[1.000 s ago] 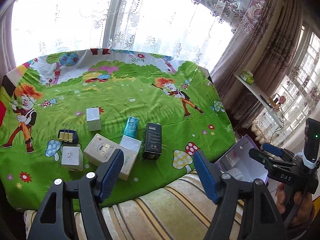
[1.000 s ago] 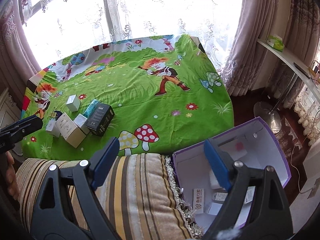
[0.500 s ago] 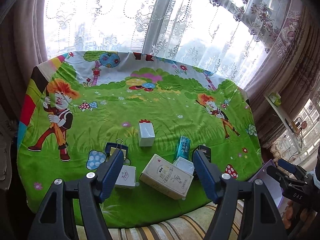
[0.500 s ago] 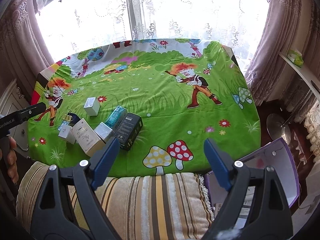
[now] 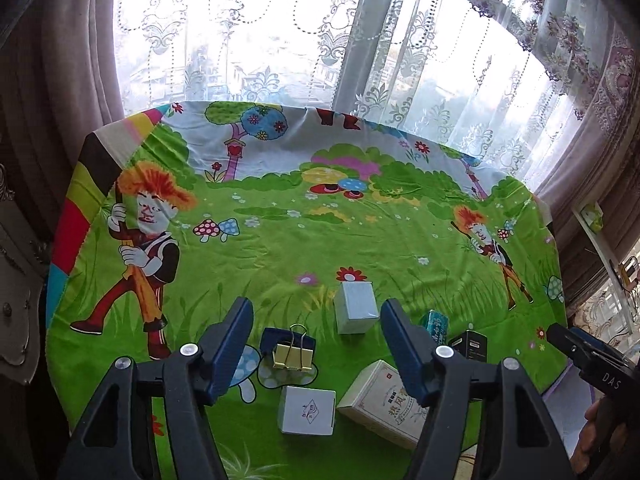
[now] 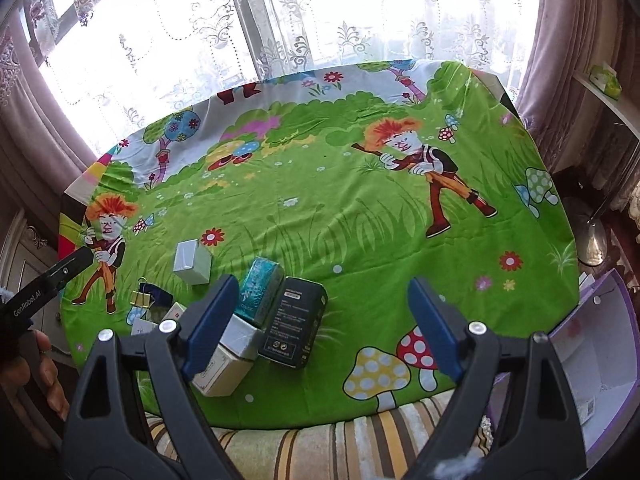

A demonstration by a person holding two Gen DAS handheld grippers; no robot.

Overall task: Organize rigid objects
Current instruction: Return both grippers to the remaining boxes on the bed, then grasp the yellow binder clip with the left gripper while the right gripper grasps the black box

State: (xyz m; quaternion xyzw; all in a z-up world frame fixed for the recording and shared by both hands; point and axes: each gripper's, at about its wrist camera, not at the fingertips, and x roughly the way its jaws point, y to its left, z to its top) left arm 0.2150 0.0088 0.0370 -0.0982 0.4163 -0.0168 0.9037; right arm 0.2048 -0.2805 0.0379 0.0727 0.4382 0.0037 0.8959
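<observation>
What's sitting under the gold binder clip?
The gold binder clip rests on a small dark blue box, with the green cartoon tablecloth below. Only the box's top edge and left corner show; the clip covers the rest, so its lid stays unseen.

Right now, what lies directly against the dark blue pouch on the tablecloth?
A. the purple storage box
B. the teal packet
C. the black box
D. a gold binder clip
D. The gold binder clip sits against the dark blue pouch; the black box and teal packet lie further right, apart from it.
</observation>
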